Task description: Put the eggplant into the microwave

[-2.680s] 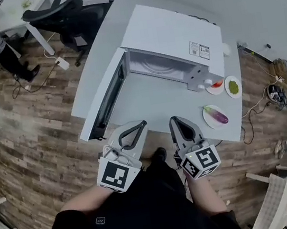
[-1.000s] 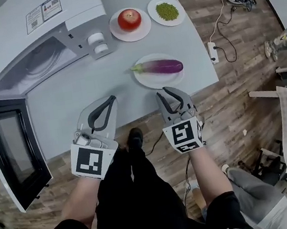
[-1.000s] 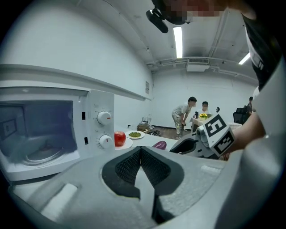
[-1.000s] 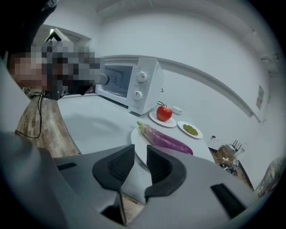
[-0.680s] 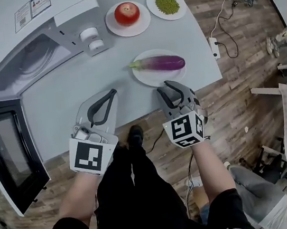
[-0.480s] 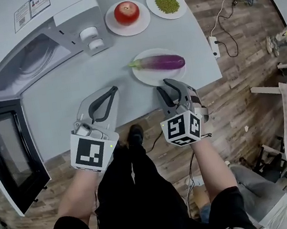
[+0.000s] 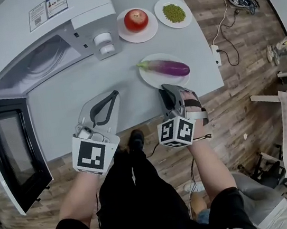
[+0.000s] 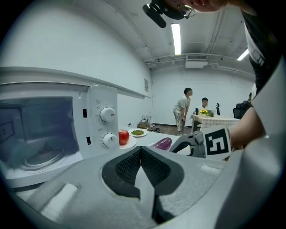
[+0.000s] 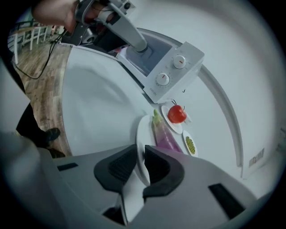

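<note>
The eggplant (image 7: 167, 68) is not in the microwave (image 7: 41, 41) yet. On the left, the microwave door (image 7: 14, 146) is wide open, so that part is done. The left gripper (image 7: 113, 93) is over the table (image 7: 72, 103), with its jaws pressed together and nothing in them. The right gripper (image 7: 166, 88) has just been closing its jaws. They now pinch the near rim of the plate (image 7: 154, 81), where the eggplant lies. Carrying it over and into the microwave is what's left to do.

1. eggplant (image 7: 166, 69): glossy purple, green stem end toward 9 o'clock, lying on its side across a white plate (image 7: 154, 81), at the surface's (image 7: 75, 89) 3 o'clock edge.
2. microwave (image 7: 23, 22): white, upright at 10 o'clock, door (image 7: 9, 147) swung wide open.
</note>
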Demonstrator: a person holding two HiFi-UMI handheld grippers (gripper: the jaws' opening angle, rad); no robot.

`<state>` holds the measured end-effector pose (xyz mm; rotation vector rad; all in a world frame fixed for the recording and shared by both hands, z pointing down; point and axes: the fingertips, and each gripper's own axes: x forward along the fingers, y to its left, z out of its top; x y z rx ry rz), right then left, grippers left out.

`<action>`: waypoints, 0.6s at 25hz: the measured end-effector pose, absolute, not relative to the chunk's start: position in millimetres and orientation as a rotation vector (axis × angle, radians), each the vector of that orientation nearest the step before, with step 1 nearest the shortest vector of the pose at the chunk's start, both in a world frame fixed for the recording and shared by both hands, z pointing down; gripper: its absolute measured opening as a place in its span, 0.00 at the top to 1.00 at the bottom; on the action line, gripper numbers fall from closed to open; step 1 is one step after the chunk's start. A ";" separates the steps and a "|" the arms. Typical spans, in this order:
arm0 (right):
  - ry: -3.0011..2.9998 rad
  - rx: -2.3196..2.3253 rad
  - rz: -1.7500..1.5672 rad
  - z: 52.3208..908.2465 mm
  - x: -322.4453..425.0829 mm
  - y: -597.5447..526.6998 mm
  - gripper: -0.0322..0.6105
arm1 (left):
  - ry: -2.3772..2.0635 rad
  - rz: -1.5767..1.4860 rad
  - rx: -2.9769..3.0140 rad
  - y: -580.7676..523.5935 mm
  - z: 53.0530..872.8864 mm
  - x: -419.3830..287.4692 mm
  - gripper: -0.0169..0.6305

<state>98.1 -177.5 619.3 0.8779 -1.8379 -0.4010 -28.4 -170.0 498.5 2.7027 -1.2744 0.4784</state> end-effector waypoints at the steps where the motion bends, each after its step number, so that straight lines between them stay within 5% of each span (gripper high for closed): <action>1: -1.810 0.870 -0.429 620.2 97.5 -178.1 0.85 | -1.280 0.477 2.699 -169.8 498.8 -30.7 0.96; 15: -1.687 0.864 -0.547 621.5 93.1 -147.1 0.89 | -1.278 0.454 2.689 -157.8 501.3 -34.9 0.96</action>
